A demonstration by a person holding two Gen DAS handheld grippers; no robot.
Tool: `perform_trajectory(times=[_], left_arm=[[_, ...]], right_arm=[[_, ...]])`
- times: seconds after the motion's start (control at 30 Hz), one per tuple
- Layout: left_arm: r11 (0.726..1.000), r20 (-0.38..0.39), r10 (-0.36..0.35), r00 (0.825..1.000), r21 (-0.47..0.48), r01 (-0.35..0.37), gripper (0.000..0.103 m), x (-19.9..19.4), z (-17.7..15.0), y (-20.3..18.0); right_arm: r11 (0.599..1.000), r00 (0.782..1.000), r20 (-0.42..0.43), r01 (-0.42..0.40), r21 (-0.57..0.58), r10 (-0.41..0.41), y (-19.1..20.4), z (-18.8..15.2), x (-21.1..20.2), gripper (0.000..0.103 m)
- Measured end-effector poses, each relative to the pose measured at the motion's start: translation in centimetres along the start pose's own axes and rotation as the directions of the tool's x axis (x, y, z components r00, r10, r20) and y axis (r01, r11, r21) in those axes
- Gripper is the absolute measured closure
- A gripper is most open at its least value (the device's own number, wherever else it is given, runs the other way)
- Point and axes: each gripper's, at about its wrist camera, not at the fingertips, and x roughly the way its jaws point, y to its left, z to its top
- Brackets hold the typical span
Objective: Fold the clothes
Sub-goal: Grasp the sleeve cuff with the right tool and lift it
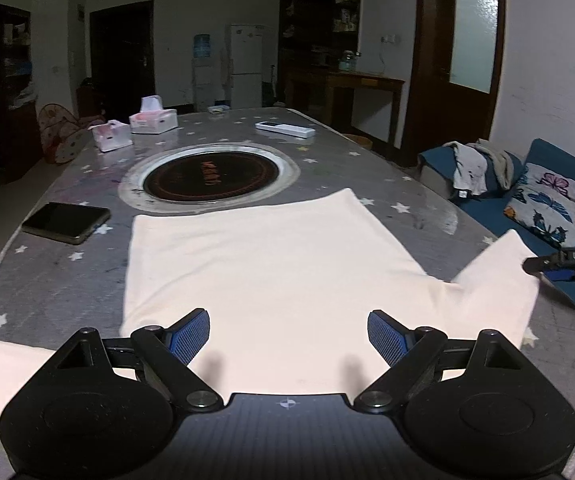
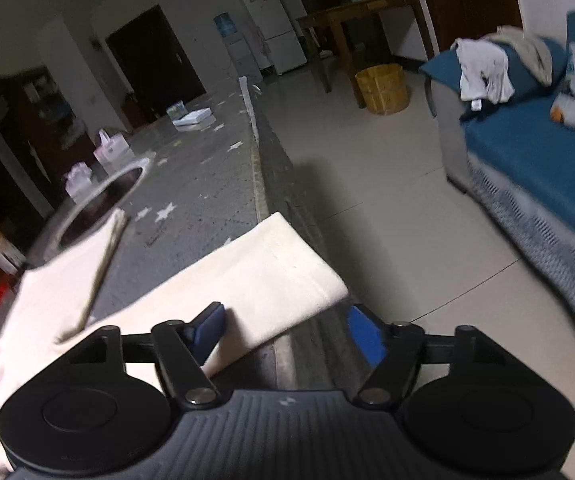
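A cream T-shirt point(image 1: 271, 264) lies spread flat on the grey star-patterned table point(image 1: 47, 288), its body toward the round hotplate and a sleeve point(image 1: 495, 280) reaching the right edge. My left gripper point(image 1: 289, 338) is open and empty, just above the shirt's near part. My right gripper point(image 2: 285, 334) is open over the table's right edge, its fingers either side of the sleeve end point(image 2: 287, 272), not closed on it. Its tip also shows in the left wrist view point(image 1: 531, 266) at the sleeve.
A round inset hotplate point(image 1: 209, 178) sits mid-table. A phone point(image 1: 65, 222) lies at the left, two tissue boxes point(image 1: 153, 120) and a white remote point(image 1: 285, 129) farther back. A blue sofa point(image 2: 547, 160) with clothes and a wooden bucket point(image 2: 383, 88) stand to the right on the floor.
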Motion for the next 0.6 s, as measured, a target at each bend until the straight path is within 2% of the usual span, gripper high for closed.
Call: perform_trajectory(times=[0.13, 0.3, 0.37, 0.47, 0.6], left_arm=[[1.0, -0.009, -0.023, 1.0, 0.018, 0.023, 0.015, 0.1, -0.2, -1.2], [0.998, -0.026, -0.051, 0.998, 0.031, 0.052, 0.015, 0.4, -0.5, -2.5], [0.997, -0.031, -0.06, 0.998, 0.038, 0.061, 0.015, 0.5, -0.7, -2.9], [0.996, -0.037, -0.071, 0.997, 0.049, 0.073, 0.015, 0.7, -1.0, -3.5], [0.995, -0.041, -0.079, 0.996, 0.059, 0.081, 0.014, 0.6, -1.5, -3.8]], right_arm=[[0.997, 0.998, 0.019, -0.056, 0.054, 0.055, -1.1, 0.0, -0.1, 0.057], [0.997, 0.997, 0.056, -0.051, 0.052, 0.048, -1.1, 0.4, -0.5, 0.081], [0.998, 0.997, 0.065, -0.048, 0.046, 0.045, -1.0, 0.5, -0.6, 0.084], [0.999, 0.996, 0.083, -0.035, 0.04, 0.032, -0.8, 0.6, -0.9, 0.094], [0.999, 0.991, 0.125, -0.046, 0.025, 0.042, 0.0, 1.1, -1.9, 0.098]])
